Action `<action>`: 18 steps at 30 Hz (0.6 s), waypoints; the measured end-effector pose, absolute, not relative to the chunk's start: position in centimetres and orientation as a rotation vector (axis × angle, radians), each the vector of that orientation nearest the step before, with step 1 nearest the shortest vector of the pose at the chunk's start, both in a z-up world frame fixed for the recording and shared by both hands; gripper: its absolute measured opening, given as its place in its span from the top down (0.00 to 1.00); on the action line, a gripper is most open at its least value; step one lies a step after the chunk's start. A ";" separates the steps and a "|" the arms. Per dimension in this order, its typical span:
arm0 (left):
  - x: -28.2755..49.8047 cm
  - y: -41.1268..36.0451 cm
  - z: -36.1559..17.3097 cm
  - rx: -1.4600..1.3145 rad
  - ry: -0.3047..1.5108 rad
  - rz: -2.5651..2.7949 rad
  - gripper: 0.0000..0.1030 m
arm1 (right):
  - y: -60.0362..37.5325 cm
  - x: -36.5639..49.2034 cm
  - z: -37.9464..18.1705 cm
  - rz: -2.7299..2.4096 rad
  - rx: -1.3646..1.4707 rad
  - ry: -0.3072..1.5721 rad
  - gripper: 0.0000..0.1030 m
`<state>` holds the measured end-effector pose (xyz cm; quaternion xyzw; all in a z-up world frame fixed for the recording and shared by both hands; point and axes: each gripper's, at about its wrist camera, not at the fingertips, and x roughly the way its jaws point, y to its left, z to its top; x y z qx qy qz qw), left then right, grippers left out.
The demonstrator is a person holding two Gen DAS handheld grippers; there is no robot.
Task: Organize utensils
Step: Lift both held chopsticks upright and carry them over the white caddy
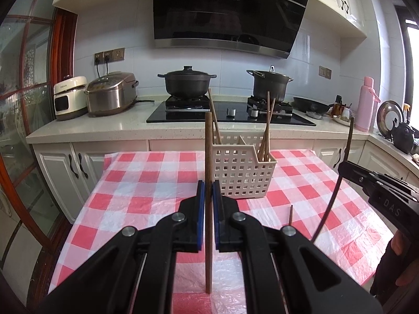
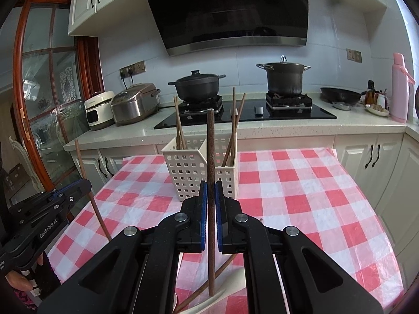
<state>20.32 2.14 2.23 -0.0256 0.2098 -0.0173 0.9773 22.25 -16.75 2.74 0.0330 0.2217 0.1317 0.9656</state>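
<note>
Basket (image 1: pixel 242 168) ahead, unobstructed; left gripper (image 1: pixel 208 192), right gripper (image 2: pixel 211 192) each clamp upright chopstick.

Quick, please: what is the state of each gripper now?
Left gripper: closed on a light brown chopstick, held upright.
Right gripper: closed on a dark brown chopstick, held upright.

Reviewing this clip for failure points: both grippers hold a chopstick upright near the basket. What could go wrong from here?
1. The left hand-held gripper pinches its chopstick in a thin grip; it may pivot or slip.
2. The basket already holds leaning chopsticks that could block entry.
3. The basket looks light; a push might slide or tip it on the tablecloth.
</note>
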 end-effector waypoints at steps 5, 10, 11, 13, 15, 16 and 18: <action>20.5 2.2 2.8 -0.046 0.415 -0.036 0.94 | -16.5 22.2 3.2 0.271 0.058 0.433 0.94; 21.0 2.2 3.7 -0.040 0.405 -0.047 0.94 | -16.4 22.6 4.0 0.268 0.042 0.416 0.94; 21.3 2.1 3.8 -0.040 0.407 -0.051 0.94 | -16.4 22.7 4.2 0.267 0.038 0.413 0.94; 21.8 2.0 4.1 -0.036 0.410 -0.057 0.94 | -16.3 23.1 4.5 0.267 0.029 0.406 0.94; 22.3 1.8 4.4 -0.030 0.411 -0.062 0.94 | -16.2 23.5 4.8 0.267 0.021 0.403 0.94; 22.5 1.7 4.5 -0.029 0.411 -0.065 0.94 | -16.2 23.7 4.9 0.267 0.016 0.402 0.94; 23.0 1.5 4.9 -0.024 0.410 -0.068 0.94 | -16.0 24.2 5.1 0.266 0.008 0.399 0.94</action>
